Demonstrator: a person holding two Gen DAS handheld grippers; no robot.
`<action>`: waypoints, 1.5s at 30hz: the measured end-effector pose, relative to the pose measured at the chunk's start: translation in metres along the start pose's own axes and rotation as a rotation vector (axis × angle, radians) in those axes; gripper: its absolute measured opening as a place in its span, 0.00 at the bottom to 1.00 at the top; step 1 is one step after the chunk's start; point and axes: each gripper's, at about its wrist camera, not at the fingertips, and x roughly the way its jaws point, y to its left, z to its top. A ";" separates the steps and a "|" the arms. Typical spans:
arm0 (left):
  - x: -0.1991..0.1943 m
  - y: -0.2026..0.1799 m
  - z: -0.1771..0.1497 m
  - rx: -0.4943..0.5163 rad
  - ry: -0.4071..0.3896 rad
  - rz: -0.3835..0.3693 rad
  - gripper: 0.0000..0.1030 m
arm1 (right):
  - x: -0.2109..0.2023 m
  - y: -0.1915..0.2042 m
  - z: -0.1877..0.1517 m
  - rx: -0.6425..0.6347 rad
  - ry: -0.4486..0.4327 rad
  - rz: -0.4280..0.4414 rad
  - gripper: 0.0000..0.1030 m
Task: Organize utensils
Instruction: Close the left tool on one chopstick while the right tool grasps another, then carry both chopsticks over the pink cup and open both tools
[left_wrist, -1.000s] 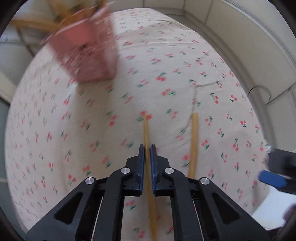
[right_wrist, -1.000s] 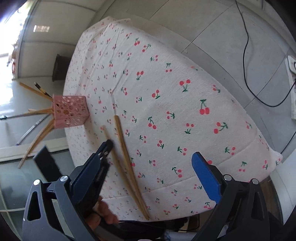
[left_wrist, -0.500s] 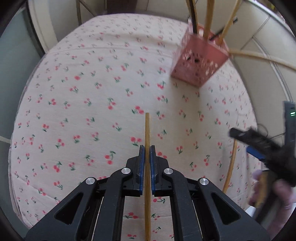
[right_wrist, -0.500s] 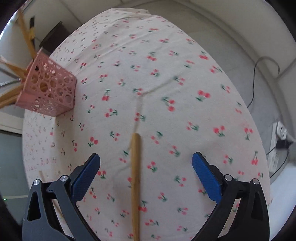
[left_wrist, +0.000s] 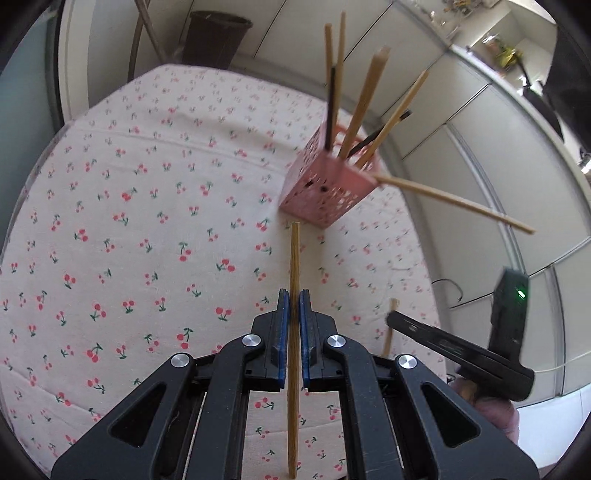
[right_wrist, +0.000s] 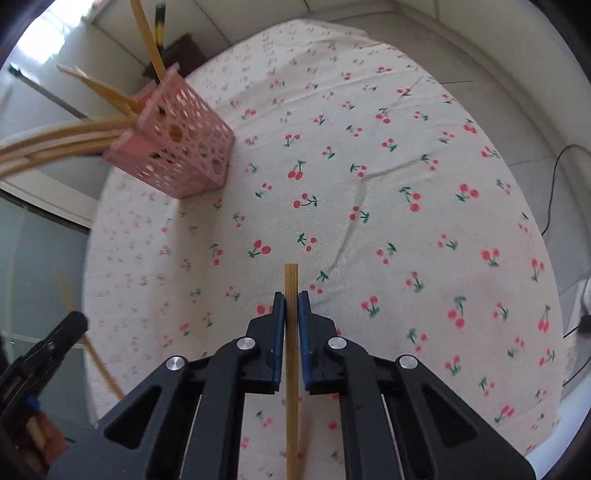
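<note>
While clamped, each tool (left_wrist: 291, 299) (right_wrist: 291, 299) grips a chopstick (left_wrist: 294, 258) (right_wrist: 291, 280).

In the right wrist view, the long wooden chopsticks (right_wrist: 55, 142) leaning out of the pink perforated plastic basket (right_wrist: 177, 147) run off the left edge. The other gripper (right_wrist: 48, 350) at lower left is blurred and mostly cropped.

A pink perforated holder (left_wrist: 325, 192) stands near the far edge of the cherry-print table (left_wrist: 147, 221), several wooden and dark chopsticks splaying from it (count unclear). Two loose wooden chopsticks (left_wrist: 294, 280) (right_wrist: 291, 291) are each pinched lengthwise above the cloth.
</note>
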 end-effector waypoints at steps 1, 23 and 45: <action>-0.005 -0.001 0.000 0.002 -0.012 -0.008 0.05 | -0.014 -0.001 -0.004 -0.008 -0.026 0.024 0.07; -0.155 -0.055 0.013 0.127 -0.357 0.023 0.05 | -0.218 0.024 -0.034 -0.096 -0.435 0.092 0.07; -0.098 -0.118 0.149 0.129 -0.452 0.039 0.28 | -0.278 0.119 0.140 -0.180 -0.643 0.140 0.08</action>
